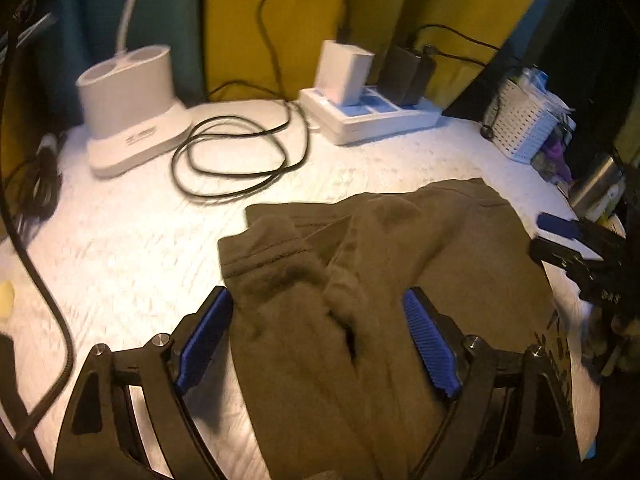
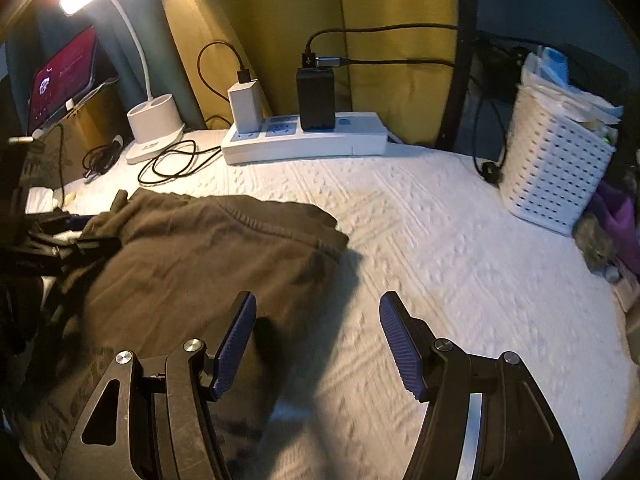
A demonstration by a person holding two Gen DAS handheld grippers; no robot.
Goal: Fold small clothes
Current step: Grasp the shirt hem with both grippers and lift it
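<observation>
A small olive-brown garment [image 1: 360,272] lies rumpled on the white textured table cover [image 1: 140,248]. My left gripper [image 1: 318,300] is open, its blue pads on either side of the cloth's near part, not clamped. In the right wrist view the same garment [image 2: 208,256] lies at the left. My right gripper [image 2: 318,304] is open over the cover just right of the cloth's edge, holding nothing. The right gripper also shows at the right edge of the left wrist view [image 1: 560,236]. The left gripper shows at the left edge of the right wrist view [image 2: 60,236].
At the back stand a white lamp base [image 1: 132,112], a coiled black cable [image 1: 240,152] and a white power strip [image 2: 304,140] with chargers. A white perforated basket [image 2: 556,160] stands at the right, with a metal cup [image 1: 596,180] and purple items [image 2: 620,220] nearby. A tablet [image 2: 64,76] stands at the far left.
</observation>
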